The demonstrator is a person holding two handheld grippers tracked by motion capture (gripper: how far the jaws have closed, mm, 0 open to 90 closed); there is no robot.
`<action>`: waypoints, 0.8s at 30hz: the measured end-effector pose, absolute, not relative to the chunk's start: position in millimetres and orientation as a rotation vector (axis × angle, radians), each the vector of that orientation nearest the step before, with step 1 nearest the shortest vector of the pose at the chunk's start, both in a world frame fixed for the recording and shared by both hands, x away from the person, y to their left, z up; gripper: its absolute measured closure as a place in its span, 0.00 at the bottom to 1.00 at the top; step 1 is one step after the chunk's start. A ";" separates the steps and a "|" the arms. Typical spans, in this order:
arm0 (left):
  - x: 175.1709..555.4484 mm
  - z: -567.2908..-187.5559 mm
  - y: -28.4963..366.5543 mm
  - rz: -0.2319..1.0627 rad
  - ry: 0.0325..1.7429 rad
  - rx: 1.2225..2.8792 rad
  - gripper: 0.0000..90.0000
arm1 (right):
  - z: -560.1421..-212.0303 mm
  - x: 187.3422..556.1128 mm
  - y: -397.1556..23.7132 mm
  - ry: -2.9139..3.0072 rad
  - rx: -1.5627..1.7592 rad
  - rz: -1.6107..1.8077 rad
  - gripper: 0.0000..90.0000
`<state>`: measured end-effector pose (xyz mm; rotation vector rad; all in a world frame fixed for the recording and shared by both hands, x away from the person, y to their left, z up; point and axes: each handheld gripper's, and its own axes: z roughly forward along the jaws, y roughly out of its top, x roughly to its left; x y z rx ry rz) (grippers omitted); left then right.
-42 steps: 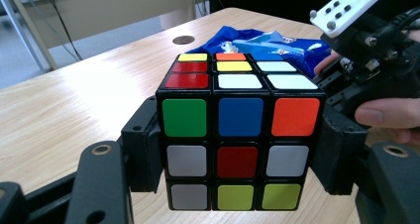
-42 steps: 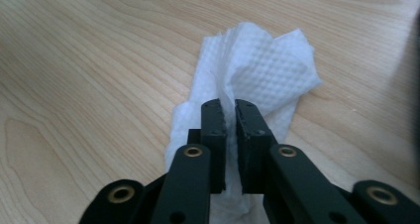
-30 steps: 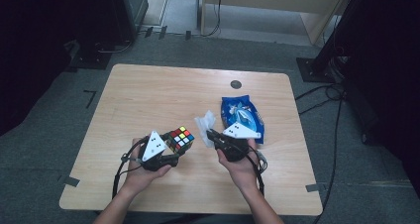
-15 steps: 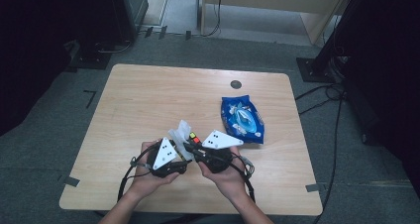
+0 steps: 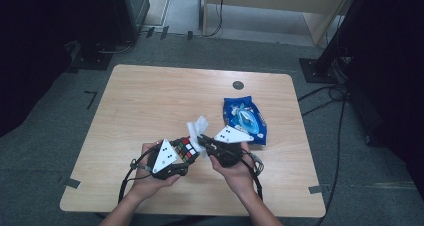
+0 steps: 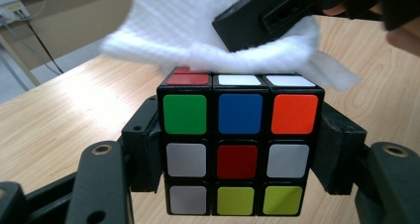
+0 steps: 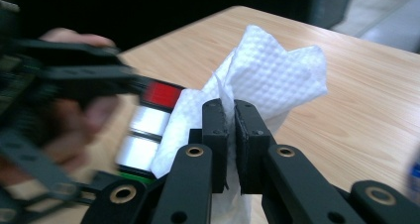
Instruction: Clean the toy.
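With the left gripper (image 6: 237,184) clenched on the multicoloured plastic puzzle cube (image 6: 236,154) and the right gripper (image 7: 230,130) pinching the white paper wipe (image 7: 277,70), hard rubbing could twist the cube loose or tear the thin wipe.

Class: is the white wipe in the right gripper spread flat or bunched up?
Bunched. The right gripper pinches the wipe into crumpled folds that drape on the cube.

High view down over the table (image 5: 150,101); both tool views close, sharing cube (image 6: 237,149) and tissue (image 7: 272,80)
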<state>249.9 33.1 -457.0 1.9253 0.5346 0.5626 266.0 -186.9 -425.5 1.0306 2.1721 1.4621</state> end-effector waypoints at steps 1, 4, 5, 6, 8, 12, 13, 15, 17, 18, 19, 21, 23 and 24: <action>250.0 -456.3 34.1 0.559 0.535 1.919 0.38 | -427.4 268.6 -190.2 2.167 1.050 1.444 0.96; 251.4 -453.7 37.5 0.538 0.533 1.902 0.38 | -434.2 275.6 -198.9 2.161 1.106 1.384 0.96; 251.8 -453.6 38.1 0.540 0.535 1.903 0.38 | -435.6 277.0 -202.0 2.154 1.118 1.379 0.97; 252.5 -453.7 39.0 0.541 0.540 1.906 0.38 | -435.5 277.2 -203.2 2.150 1.124 1.386 0.97; 253.9 -454.4 39.9 0.538 0.552 1.907 0.38 | -431.3 274.8 -204.7 2.129 1.114 1.404 0.97; 254.2 -454.7 39.3 0.530 0.555 1.908 0.38 | -412.7 261.0 -197.0 2.104 1.018 1.498 0.97; 253.9 -454.7 38.7 0.530 0.553 1.909 0.38 | -408.2 256.7 -193.3 2.107 0.992 1.516 0.96; 253.0 -454.8 37.4 0.528 0.551 1.911 0.38 | -401.2 249.3 -186.0 2.117 0.949 1.576 0.96; 252.4 -454.9 36.1 0.525 0.549 1.914 0.38 | -397.8 244.5 -179.0 2.147 0.928 1.633 0.96; 252.1 -455.0 35.5 0.528 0.547 1.914 0.38 | -397.8 243.2 -176.8 2.157 0.928 1.650 0.96; 251.9 -454.8 35.4 0.529 0.545 1.916 0.38 | -398.4 242.1 -174.1 2.170 0.916 1.656 0.96; 251.4 -454.6 35.0 0.529 0.541 1.916 0.38 | -401.5 241.7 -169.6 2.186 0.908 1.622 0.96; 251.0 -454.2 34.9 0.529 0.538 1.913 0.38 | -407.1 245.8 -170.3 2.190 0.933 1.622 0.96; 250.8 -453.8 34.8 0.528 0.537 1.910 0.38 | -409.0 247.1 -171.1 2.194 0.952 1.616 0.96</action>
